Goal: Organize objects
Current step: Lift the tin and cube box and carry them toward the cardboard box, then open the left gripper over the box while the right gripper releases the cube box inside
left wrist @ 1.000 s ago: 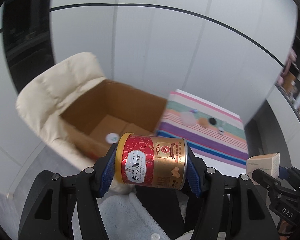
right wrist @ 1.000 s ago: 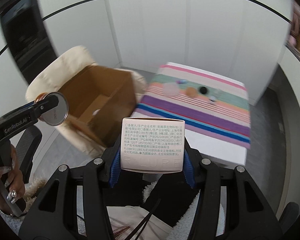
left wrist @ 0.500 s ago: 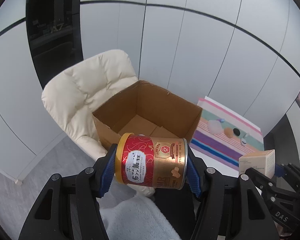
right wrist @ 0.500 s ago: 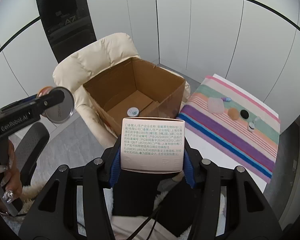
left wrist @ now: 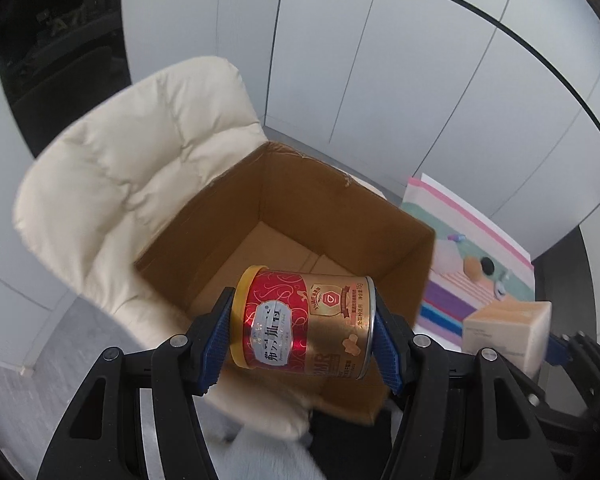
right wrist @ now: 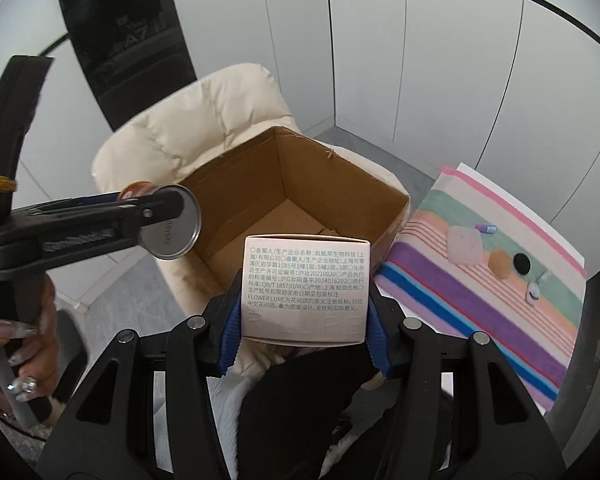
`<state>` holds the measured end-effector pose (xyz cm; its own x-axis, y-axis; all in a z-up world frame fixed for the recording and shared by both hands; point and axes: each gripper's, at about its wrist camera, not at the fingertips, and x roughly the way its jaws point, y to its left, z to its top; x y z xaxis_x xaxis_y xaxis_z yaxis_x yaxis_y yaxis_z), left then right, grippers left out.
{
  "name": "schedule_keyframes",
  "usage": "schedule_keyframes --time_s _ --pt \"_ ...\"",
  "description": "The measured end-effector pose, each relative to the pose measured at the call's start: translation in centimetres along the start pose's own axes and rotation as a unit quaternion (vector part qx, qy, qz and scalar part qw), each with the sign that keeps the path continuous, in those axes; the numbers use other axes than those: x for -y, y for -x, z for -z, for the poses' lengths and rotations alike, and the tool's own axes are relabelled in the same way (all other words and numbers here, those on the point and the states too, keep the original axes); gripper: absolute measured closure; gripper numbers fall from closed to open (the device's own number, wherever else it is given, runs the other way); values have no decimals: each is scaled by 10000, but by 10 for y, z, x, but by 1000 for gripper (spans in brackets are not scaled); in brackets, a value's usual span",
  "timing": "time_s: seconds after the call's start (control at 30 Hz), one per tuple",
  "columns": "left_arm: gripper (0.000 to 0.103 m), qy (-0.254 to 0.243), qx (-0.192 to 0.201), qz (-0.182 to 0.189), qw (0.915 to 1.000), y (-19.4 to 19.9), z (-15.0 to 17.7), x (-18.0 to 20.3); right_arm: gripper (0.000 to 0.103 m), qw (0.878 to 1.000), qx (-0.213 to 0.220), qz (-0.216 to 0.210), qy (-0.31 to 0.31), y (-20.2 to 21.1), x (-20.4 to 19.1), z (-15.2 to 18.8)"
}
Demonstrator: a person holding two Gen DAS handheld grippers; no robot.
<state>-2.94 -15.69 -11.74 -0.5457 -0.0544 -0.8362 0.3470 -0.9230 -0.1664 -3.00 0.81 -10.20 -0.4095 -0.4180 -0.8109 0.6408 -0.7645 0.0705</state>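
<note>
Left wrist view: left tool [left wrist: 302, 330] clamps a red-and-gold tin [left wrist: 304, 326] on its side, blue pads on lid end and base end. Cardboard box [left wrist: 342, 200] now sits right behind and under the tin, open top facing the camera, resting on a cream padded chair [left wrist: 132, 184]. A second ago the box was off to the left and partly blurred; half a second ago it was centred but further off. So the tin has closed in on the box mouth. Box floor mostly bare as far as visible, tin hides part of it. Right tool's pale carton [left wrist: 508, 330] shows at right edge.

Right wrist view: right tool [right wrist: 302, 320] grips a pale carton [right wrist: 304, 288], printed face up, pads on both sides. Same box [right wrist: 340, 184] just beyond the carton, nearer and more central than a second ago. Left tool and a hand [right wrist: 20, 344] come in from the left with the tin's silver base [right wrist: 170, 226] over the box's near-left rim. Striped worktop [right wrist: 500, 320] at right carries a few small items, well apart from the box.

Judgement: both loads are arriving at the box; release into it looks next, tin likely first.
</note>
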Motion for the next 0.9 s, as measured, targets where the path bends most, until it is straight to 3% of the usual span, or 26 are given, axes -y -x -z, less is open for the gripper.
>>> schedule_keyframes --time_s 0.13,0.27,0.53,0.6,0.63,0.67,0.9 --pt "40 111 -83 -122 9998 -59 -17 -8 49 9998 -199 63 -47 -35 9 -21" --pt "40 337 -312 -153 9988 -85 -27 -21 49 9992 -379 152 -41 -70 14 -37" --pt "37 -167 303 -596 9976 -87 -50 -21 48 9967 -728 216 -302 -130 27 -48" --pt "22 -151 230 -628 9977 -90 -54 -22 41 9952 -793 339 -466 -139 30 -48" --pt "11 -166 172 -617 9978 -92 -56 -22 22 9938 -844 446 -564 -143 32 -49" --pt "10 -180 202 -601 9978 -90 -56 -22 8 9932 -811 509 -658 -146 35 -49" --pt "10 -468 564 -672 9950 -78 -54 -16 5 9913 -618 619 -989 -147 49 -50"
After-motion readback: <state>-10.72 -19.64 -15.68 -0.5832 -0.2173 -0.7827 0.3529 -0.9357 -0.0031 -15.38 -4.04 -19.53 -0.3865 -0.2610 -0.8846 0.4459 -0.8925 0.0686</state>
